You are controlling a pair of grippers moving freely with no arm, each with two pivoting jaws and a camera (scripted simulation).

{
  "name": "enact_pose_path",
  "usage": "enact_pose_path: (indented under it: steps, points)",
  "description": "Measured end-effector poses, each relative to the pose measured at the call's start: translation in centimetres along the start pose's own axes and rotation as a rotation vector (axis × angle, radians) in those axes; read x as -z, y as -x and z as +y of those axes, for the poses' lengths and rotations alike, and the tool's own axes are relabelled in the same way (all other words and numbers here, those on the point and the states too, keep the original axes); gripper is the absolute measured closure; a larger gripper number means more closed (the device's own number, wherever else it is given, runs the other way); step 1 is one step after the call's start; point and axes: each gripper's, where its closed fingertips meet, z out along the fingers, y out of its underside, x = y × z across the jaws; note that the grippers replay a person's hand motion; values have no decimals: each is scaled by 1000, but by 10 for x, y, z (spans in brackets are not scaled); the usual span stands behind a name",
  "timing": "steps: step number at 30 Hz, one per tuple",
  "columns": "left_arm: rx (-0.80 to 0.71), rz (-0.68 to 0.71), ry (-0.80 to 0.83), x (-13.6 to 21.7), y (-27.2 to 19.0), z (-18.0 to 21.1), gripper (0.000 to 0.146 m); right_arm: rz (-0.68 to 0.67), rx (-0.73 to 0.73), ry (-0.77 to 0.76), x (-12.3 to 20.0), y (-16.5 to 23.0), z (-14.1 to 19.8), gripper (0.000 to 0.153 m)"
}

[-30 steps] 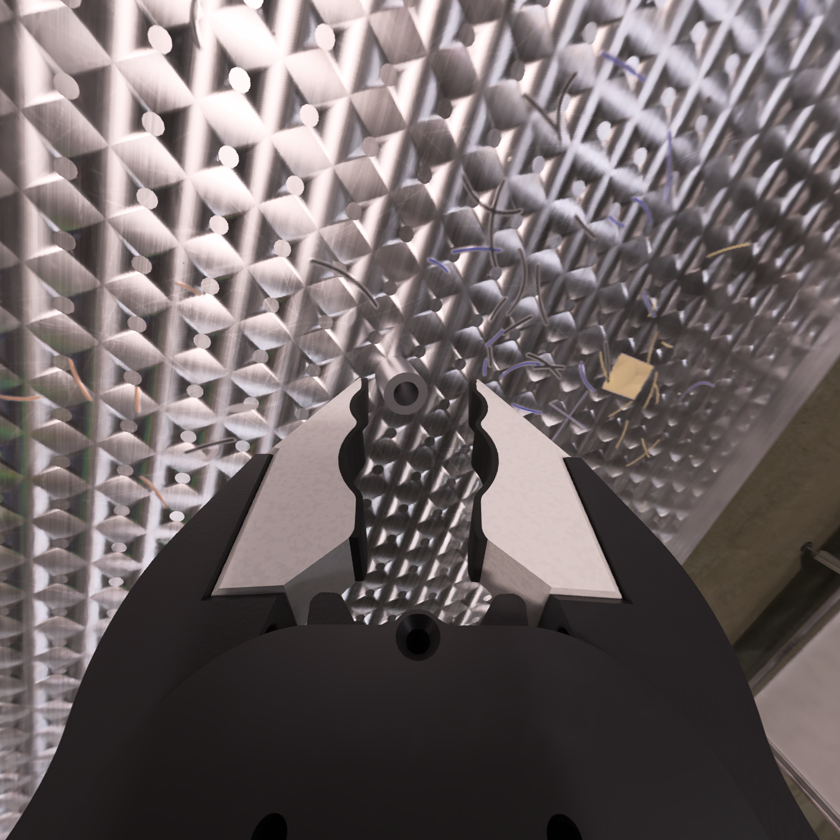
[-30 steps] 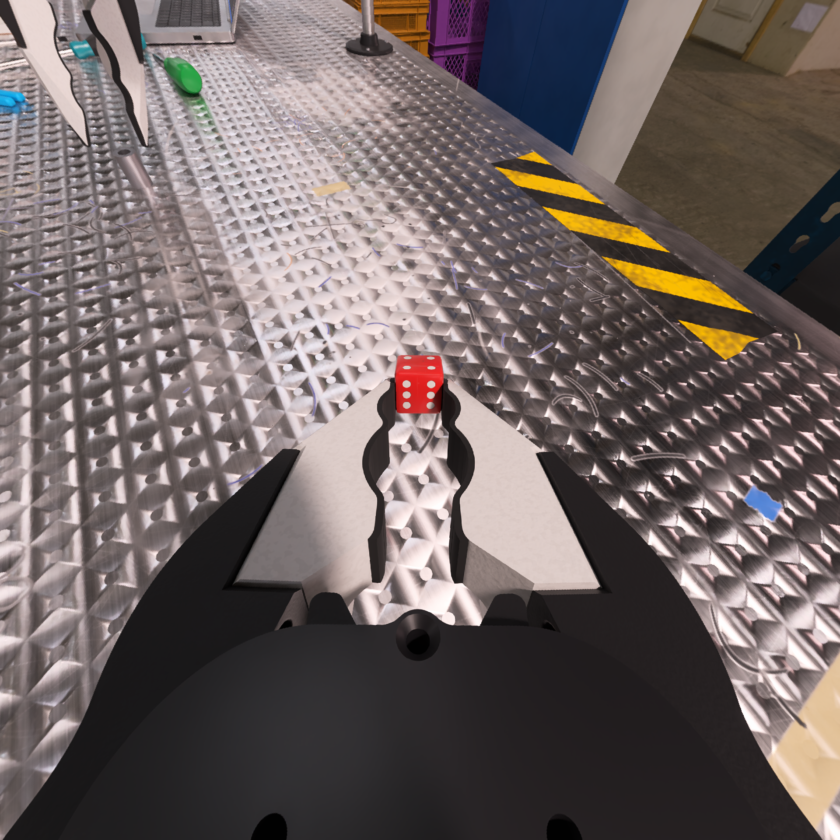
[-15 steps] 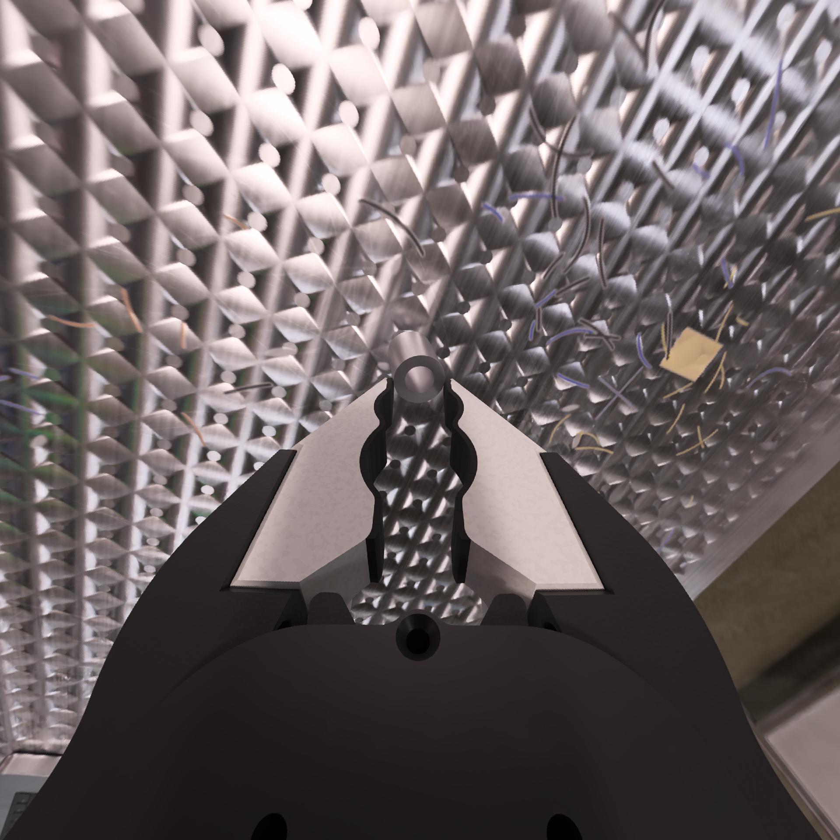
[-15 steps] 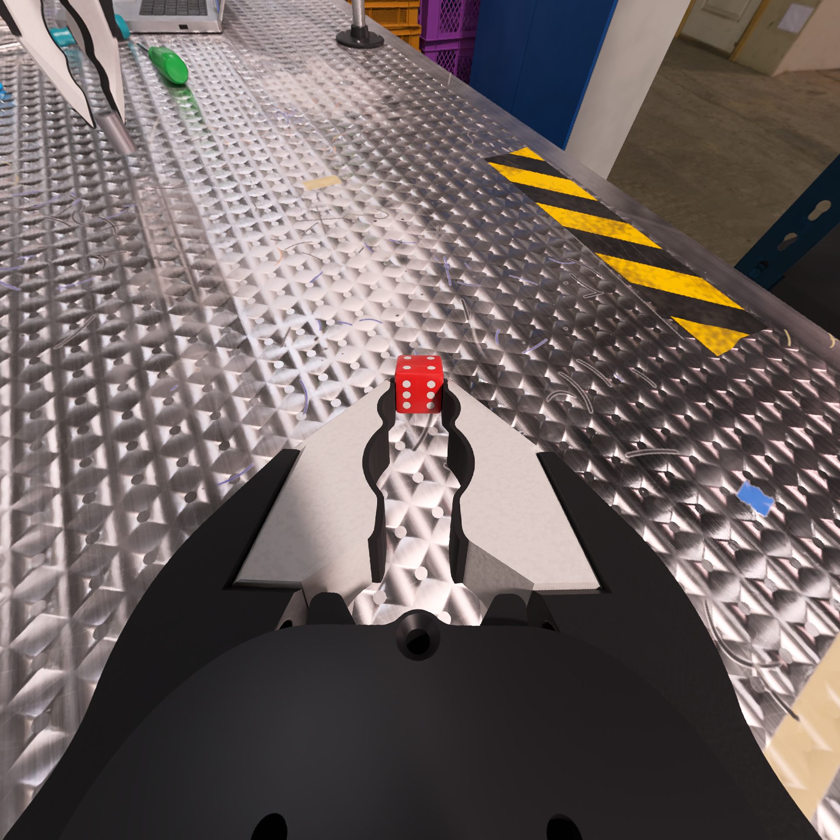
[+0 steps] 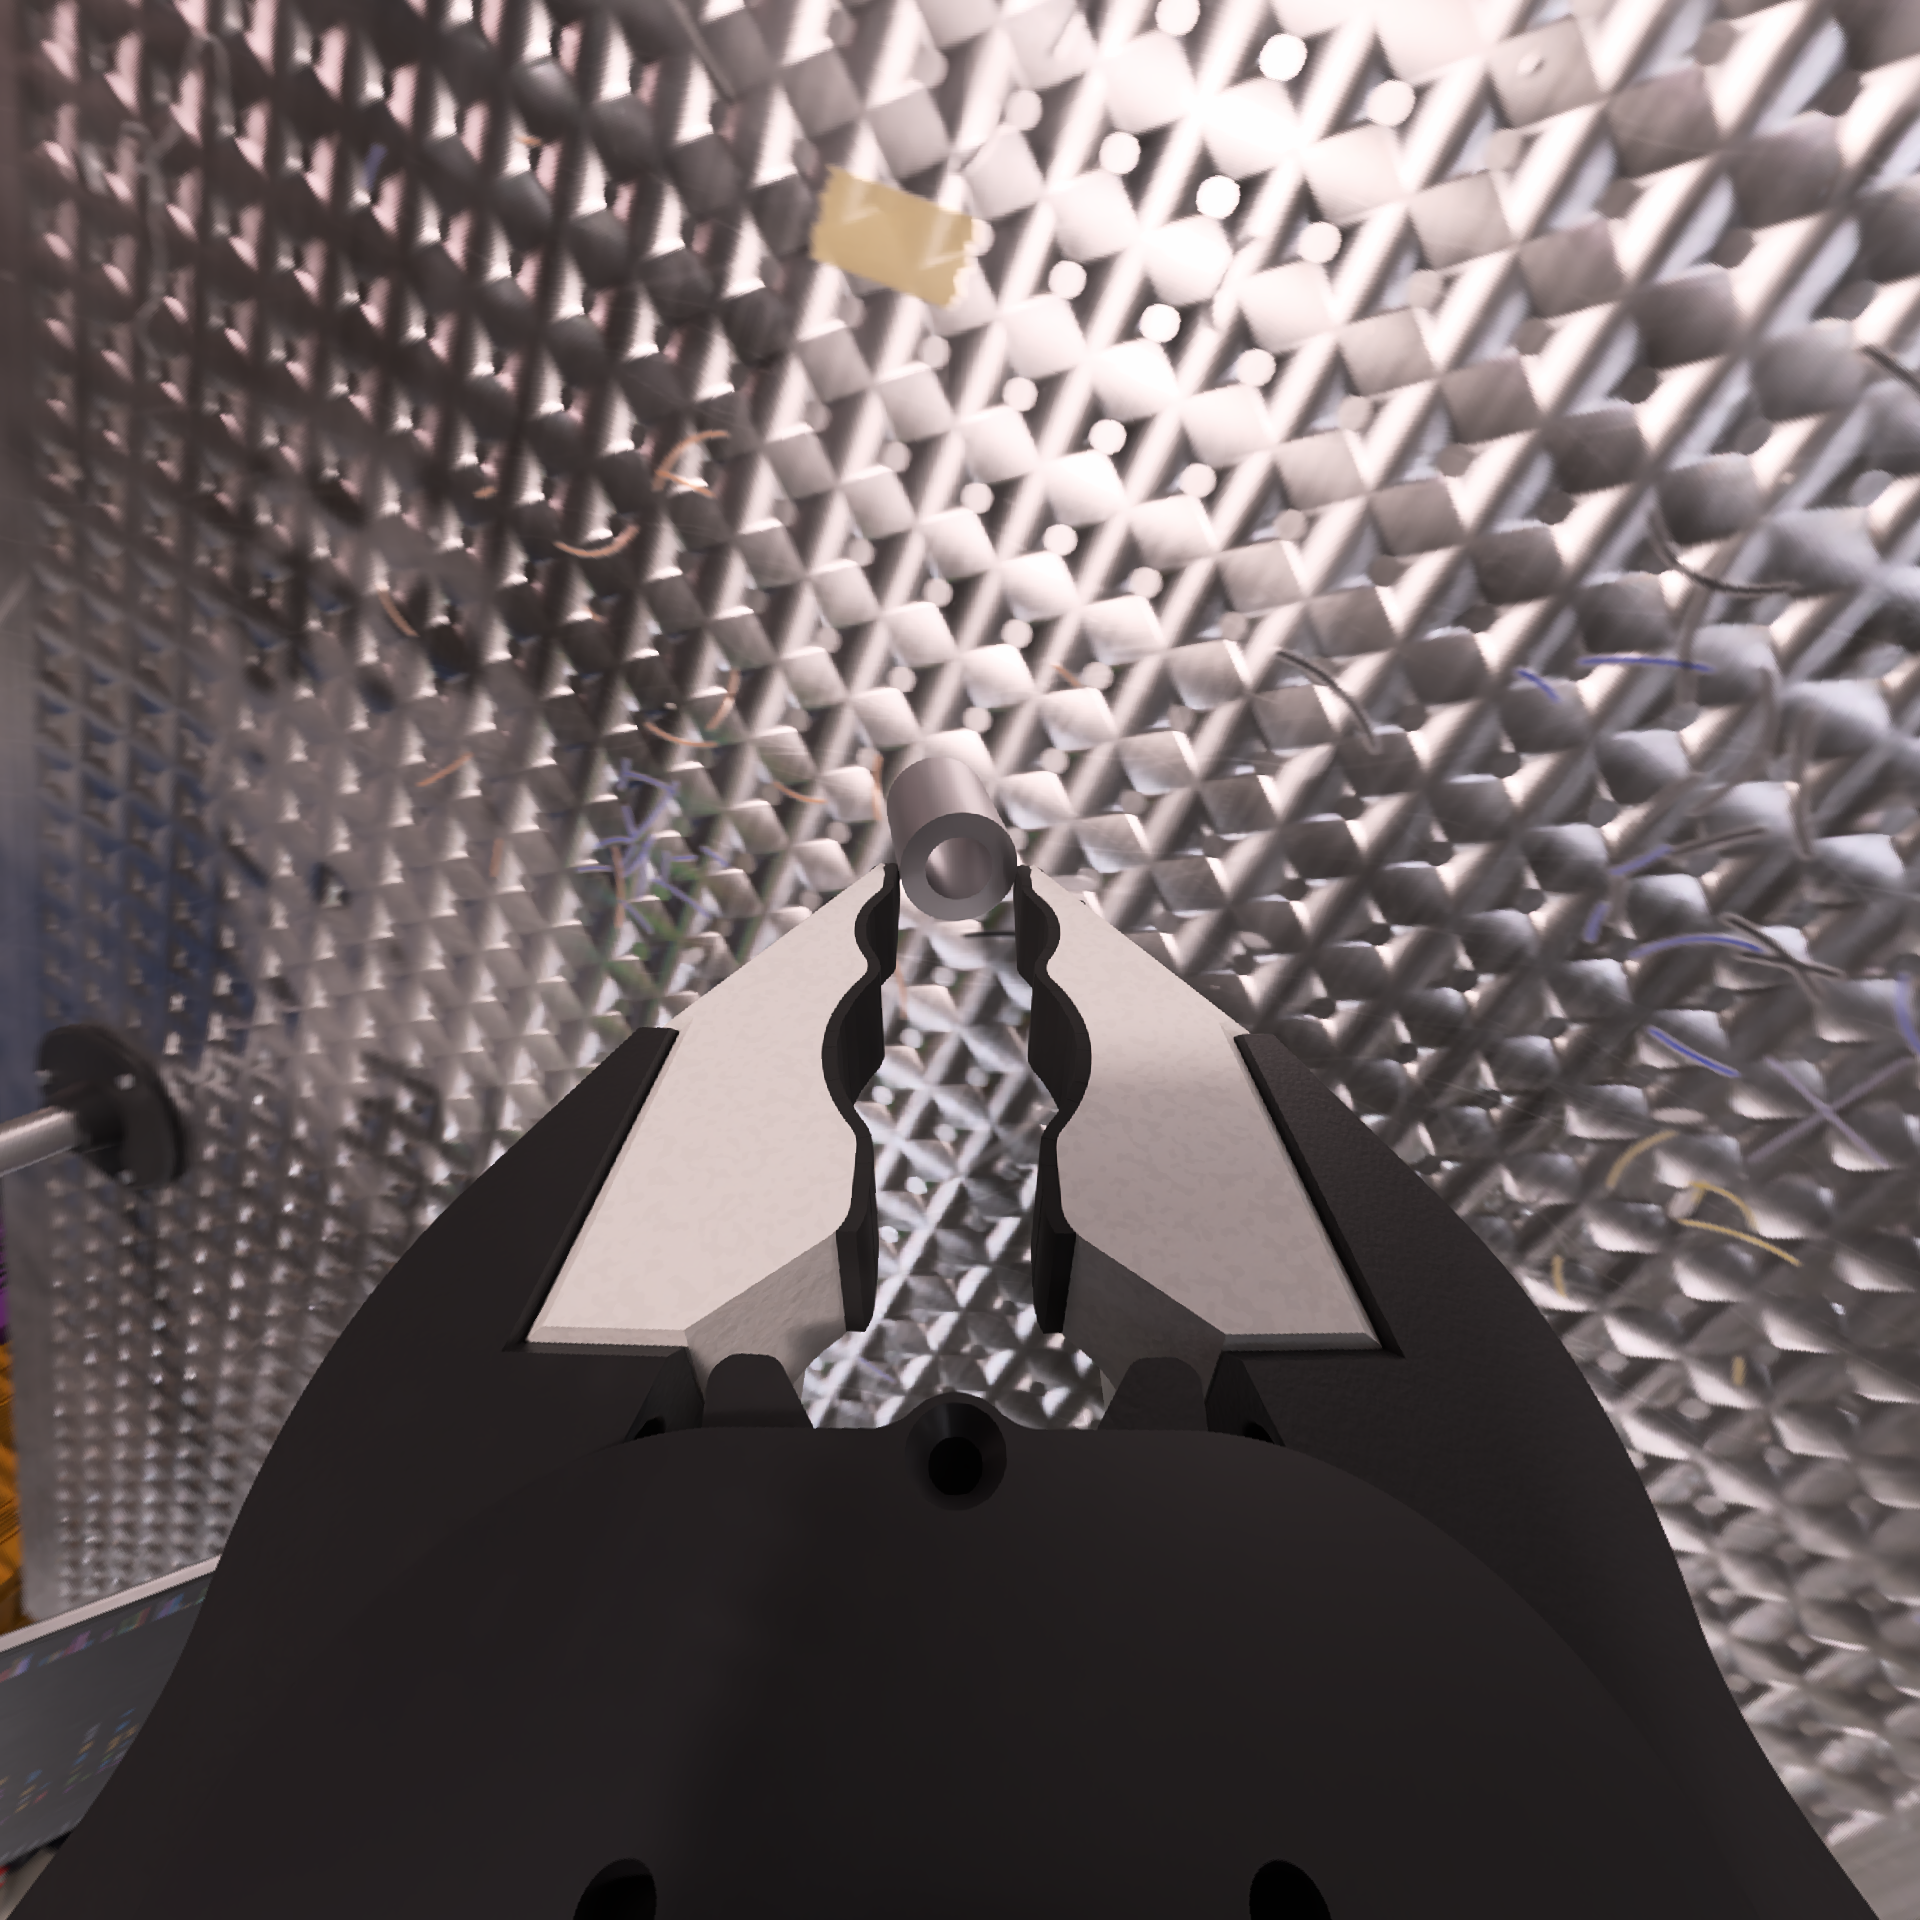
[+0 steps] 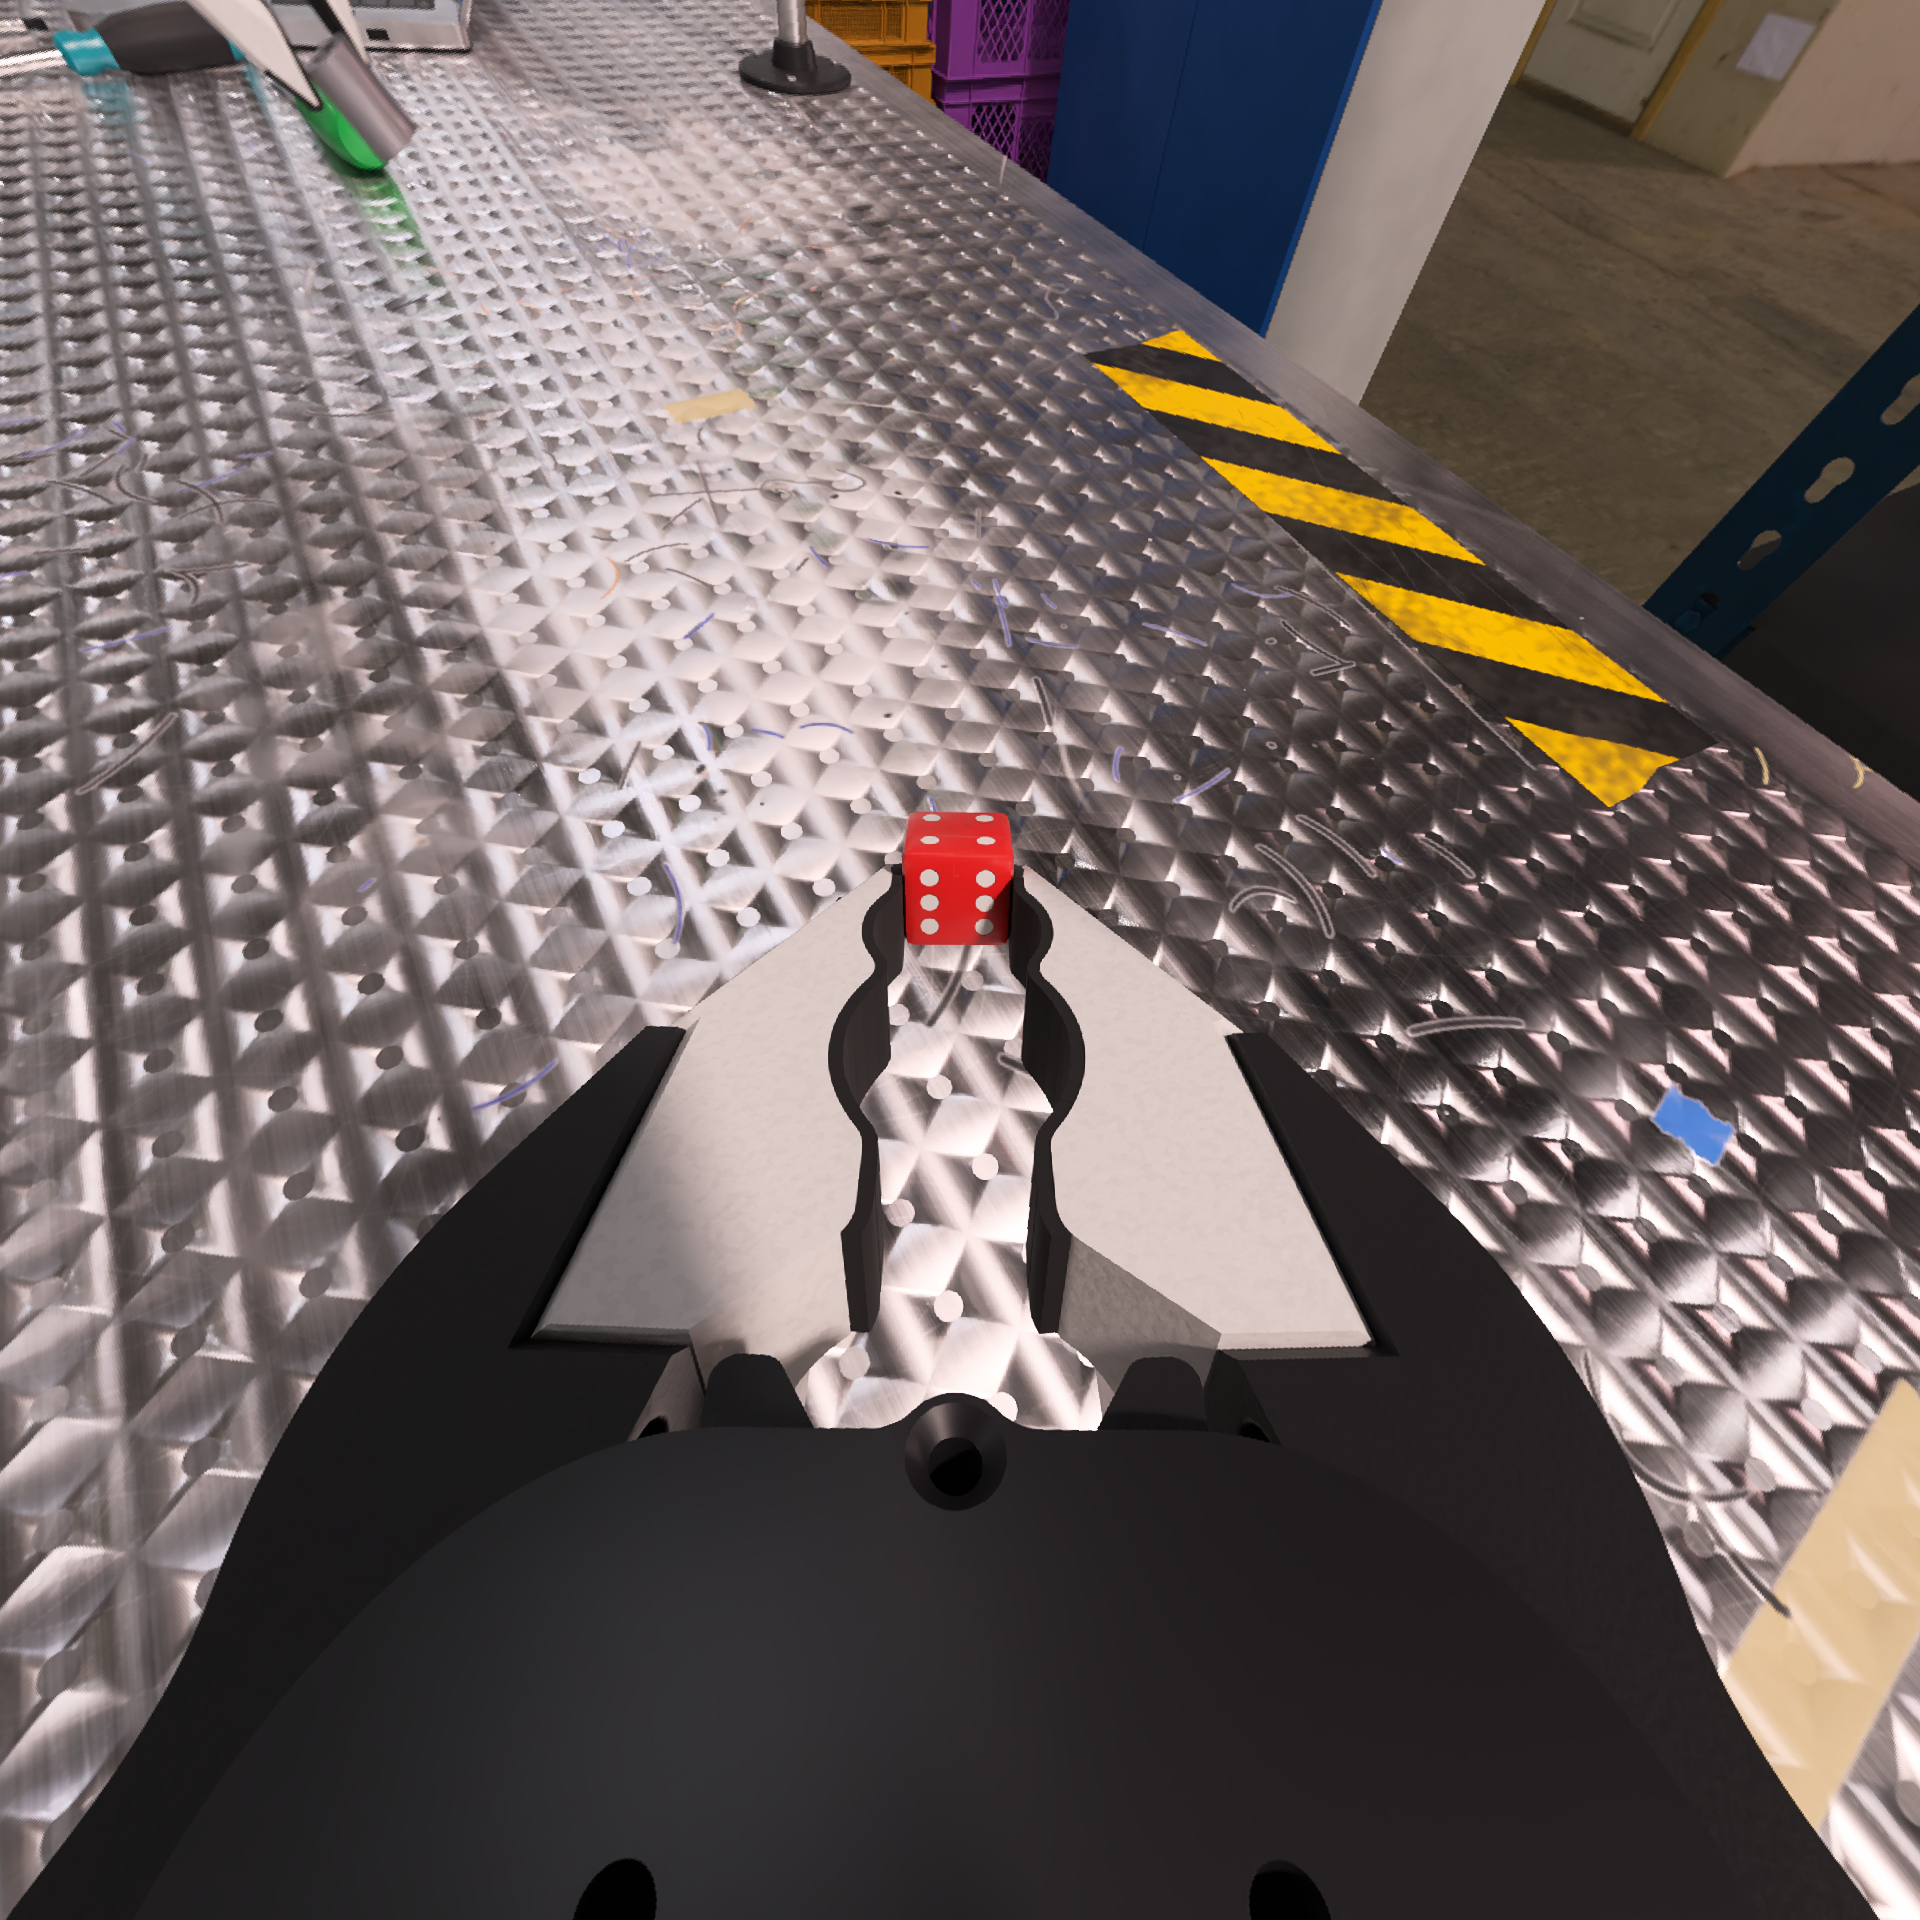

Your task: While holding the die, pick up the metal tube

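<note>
My left gripper (image 5: pixel 954 891) is shut on the grey metal tube (image 5: pixel 940 798), pinched at the fingertips. The tube's open end faces the camera and it is held above the table. My right gripper (image 6: pixel 956 902) is shut on the red die (image 6: pixel 956 864) with white pips, held at the fingertips just above the table. In the right wrist view the left gripper's fingers (image 6: pixel 286 47) show at the far top left, with the tube (image 6: pixel 364 91) slanting down from them, clear of the surface.
The patterned steel table (image 6: pixel 520 623) carries thin wire scraps. A green-handled tool (image 6: pixel 348 140) lies under the tube. There is a post base (image 6: pixel 795 73), yellow-black hazard tape (image 6: pixel 1382 561) along the right edge, beige tape pieces (image 5: pixel 894 234), a blue scrap (image 6: pixel 1694 1127) and a laptop (image 5: pixel 94 1662).
The left gripper closed on the tube, lifted it off the table and swung its view round. The right gripper kept its hold on the die and shifted only slightly.
</note>
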Motion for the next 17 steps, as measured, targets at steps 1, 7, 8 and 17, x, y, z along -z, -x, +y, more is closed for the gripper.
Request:
enact_pose_path:
  steps: [1,7,8,17]
  points:
    - [-1,-20,1,0,7,-2,124,0,0,0,0,0,0,134]
    - [32,-78,-22,-5,40,-12,124,1,3,-5,1,0,-1,134]
    - [32,-91,-14,-7,45,-13,124,0,2,-5,1,0,-1,134]
    - [36,-44,-27,-14,71,-22,124,-3,-1,-2,0,0,0,134]
